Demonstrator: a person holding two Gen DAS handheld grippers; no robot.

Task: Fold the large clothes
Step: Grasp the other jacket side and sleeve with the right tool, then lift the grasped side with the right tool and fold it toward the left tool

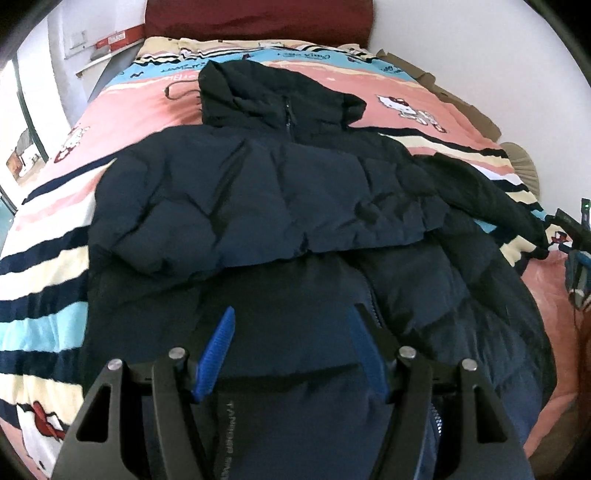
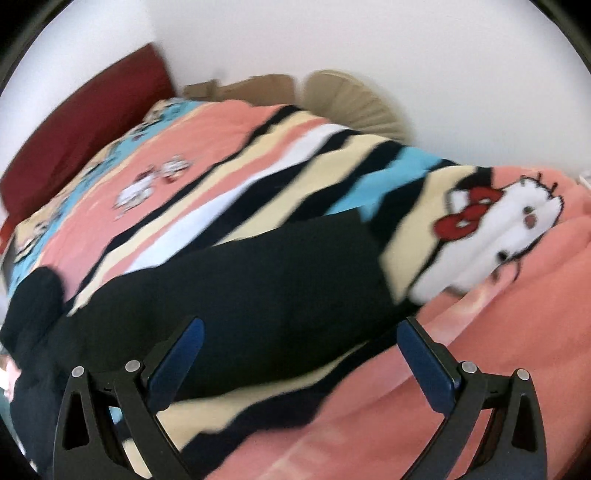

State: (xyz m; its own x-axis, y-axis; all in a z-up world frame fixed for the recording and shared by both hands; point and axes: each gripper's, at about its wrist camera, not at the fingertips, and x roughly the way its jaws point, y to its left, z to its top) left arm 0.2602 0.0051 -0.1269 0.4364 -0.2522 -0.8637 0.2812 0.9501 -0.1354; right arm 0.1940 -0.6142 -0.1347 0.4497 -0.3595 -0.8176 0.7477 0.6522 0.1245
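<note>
A dark navy hooded puffer jacket (image 1: 280, 206) lies front up on the bed, its hood toward the headboard. One sleeve is folded across the chest. The other sleeve (image 1: 491, 199) stretches out to the right; it also shows in the right wrist view (image 2: 258, 295) as a black band across the blanket. My left gripper (image 1: 291, 317) is open just above the jacket's lower front, beside the zipper. My right gripper (image 2: 303, 332) is open, its blue fingers on either side of the outstretched sleeve near the cuff. That view is blurred.
The jacket lies on a striped pink, blue and cream cartoon-cat blanket (image 1: 55, 236) that covers the bed (image 2: 498, 332). A dark red headboard (image 1: 258, 18) stands at the far end. A white wall, cardboard (image 2: 240, 86) and a beige fan-like object (image 2: 354, 99) are behind.
</note>
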